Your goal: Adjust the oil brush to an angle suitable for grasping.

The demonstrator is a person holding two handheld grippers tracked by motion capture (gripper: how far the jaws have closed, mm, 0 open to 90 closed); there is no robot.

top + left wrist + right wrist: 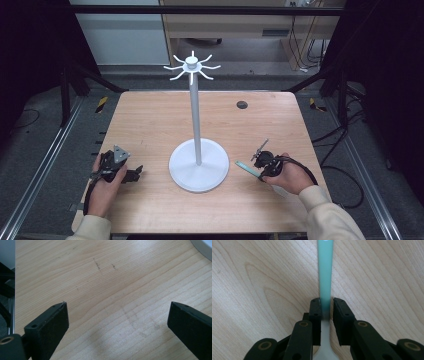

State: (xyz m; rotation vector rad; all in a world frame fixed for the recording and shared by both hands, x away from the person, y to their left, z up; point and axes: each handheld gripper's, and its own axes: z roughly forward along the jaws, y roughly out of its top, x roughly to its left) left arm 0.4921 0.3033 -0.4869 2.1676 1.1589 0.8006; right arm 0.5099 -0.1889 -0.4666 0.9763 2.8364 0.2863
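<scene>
Right gripper [327, 307] fingers pinching teal handle [325, 270]; left gripper [117, 317] fingers spread wide.

We hold a gripper in each hand, forearms low over the near edge. Our left gripper [134, 173] lies level, jaws spread wide with nothing between them. Our right gripper [327, 308] points inward, jaws pinched on a thin green handle [325, 270].

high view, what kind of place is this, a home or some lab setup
Most likely a lab recording rig, not a home: a bare wooden table inside a dark metal frame, cables on grey floor, a hand-held gripper.
</scene>
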